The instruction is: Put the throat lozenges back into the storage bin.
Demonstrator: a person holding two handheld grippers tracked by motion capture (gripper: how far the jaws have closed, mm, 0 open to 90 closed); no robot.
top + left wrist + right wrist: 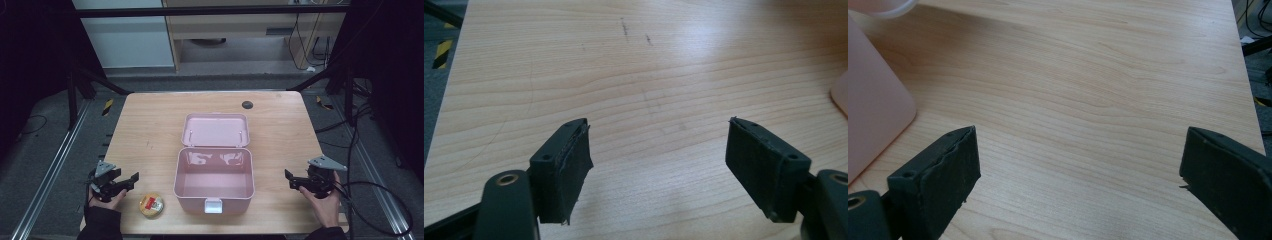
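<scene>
In the high view, a pink box (pixel 214 186) sits mid-table with its lid (pixel 216 130) thrown back on the far side, likely so that something can be dropped in. A small round tin (pixel 151 205) lies near the front edge, just left of the box and right of the left gripper (pixel 126 182), which looks best placed to fetch it. The right gripper (pixel 291 180) waits on the box's other side, well apart from it. Bare wooden table (pixel 145 130) surrounds both.

In the left gripper view, the jaws stand apart over bare wood, with the table's left edge far off.

In the right gripper view, the jaws are spread wide, empty, the box wall (pixel 873 105) at left.
</scene>
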